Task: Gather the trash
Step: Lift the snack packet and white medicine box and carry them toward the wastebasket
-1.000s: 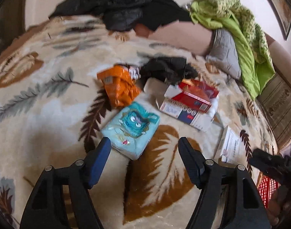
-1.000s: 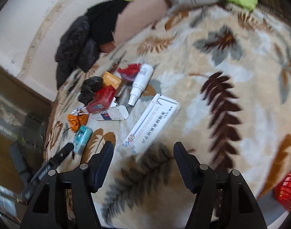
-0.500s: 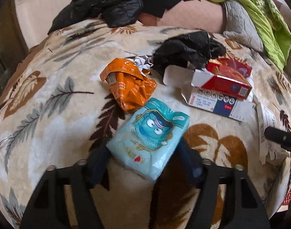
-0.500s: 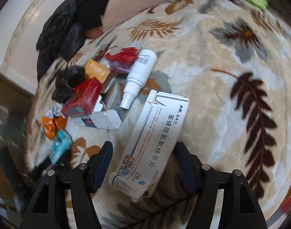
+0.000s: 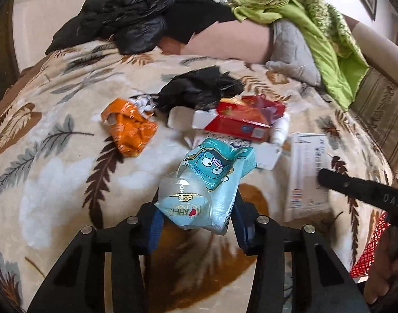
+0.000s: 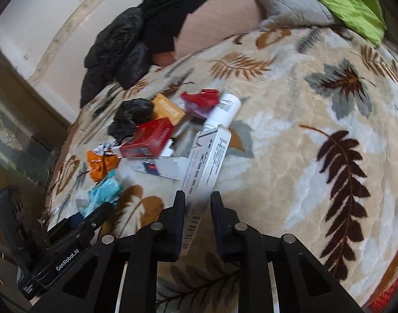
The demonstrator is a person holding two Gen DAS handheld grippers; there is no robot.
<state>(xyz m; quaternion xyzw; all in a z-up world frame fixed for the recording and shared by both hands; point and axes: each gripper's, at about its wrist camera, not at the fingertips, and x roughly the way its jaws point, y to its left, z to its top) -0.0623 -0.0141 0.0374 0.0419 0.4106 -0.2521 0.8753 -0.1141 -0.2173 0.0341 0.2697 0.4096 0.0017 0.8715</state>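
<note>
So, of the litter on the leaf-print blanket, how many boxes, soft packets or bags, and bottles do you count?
Boxes: 4: long white carton, red box, white-and-blue box, orange box
Soft packets or bags: 4: light-blue tissue pack, orange wrapper, black bag, red wrapper
Bottles: 1: white bottle
Total: 9

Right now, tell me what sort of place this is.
Most likely a bedroom. The trash lies on a plush leaf-patterned blanket spread over what looks like a bed, with a grey quilted pillow and a green blanket heaped by the wall, beside a black jacket.
</note>
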